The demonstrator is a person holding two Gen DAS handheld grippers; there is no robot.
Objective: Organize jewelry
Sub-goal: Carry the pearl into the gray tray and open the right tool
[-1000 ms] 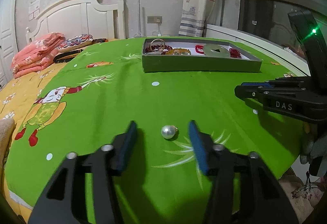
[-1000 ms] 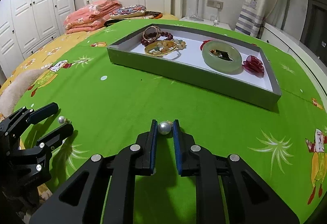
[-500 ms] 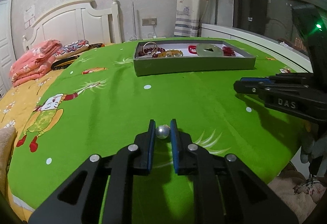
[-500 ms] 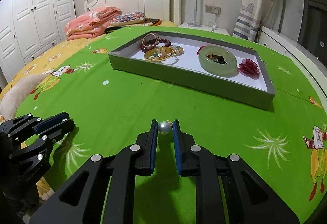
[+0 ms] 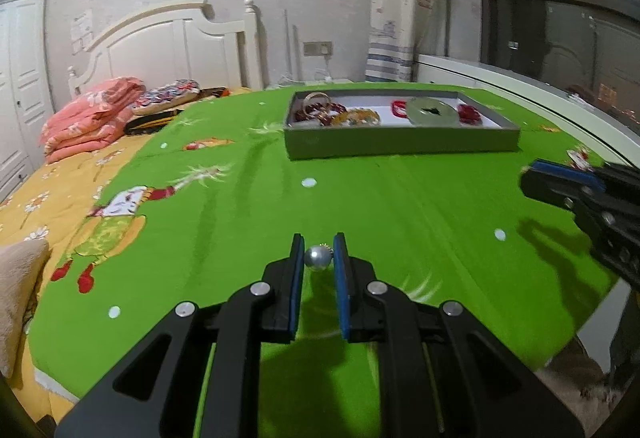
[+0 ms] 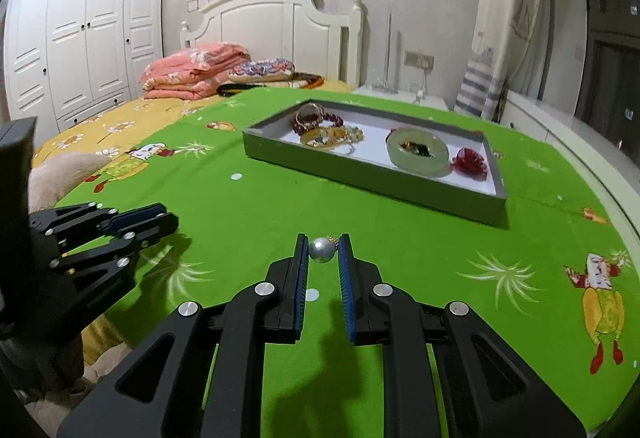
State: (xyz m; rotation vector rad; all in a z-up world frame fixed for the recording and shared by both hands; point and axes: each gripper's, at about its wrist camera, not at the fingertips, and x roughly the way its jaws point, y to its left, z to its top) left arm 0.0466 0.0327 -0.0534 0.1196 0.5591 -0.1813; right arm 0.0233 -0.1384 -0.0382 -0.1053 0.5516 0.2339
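Left gripper (image 5: 318,258) clamps a round white pearl earring (image 5: 317,258) between its blue pads; right gripper (image 6: 323,250) likewise pinches a second pearl earring (image 6: 322,250) at its fingertips.

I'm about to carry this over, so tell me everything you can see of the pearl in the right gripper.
The pearl is a round, glossy white bead with a soft highlight, apparently an earring: a small gold-coloured fitting juts from its upper right side. It sits between the tips of the right gripper, whose blue pads press on it from both sides, clear of the green bedspread. It lies short of the grey tray. Its back is hidden.
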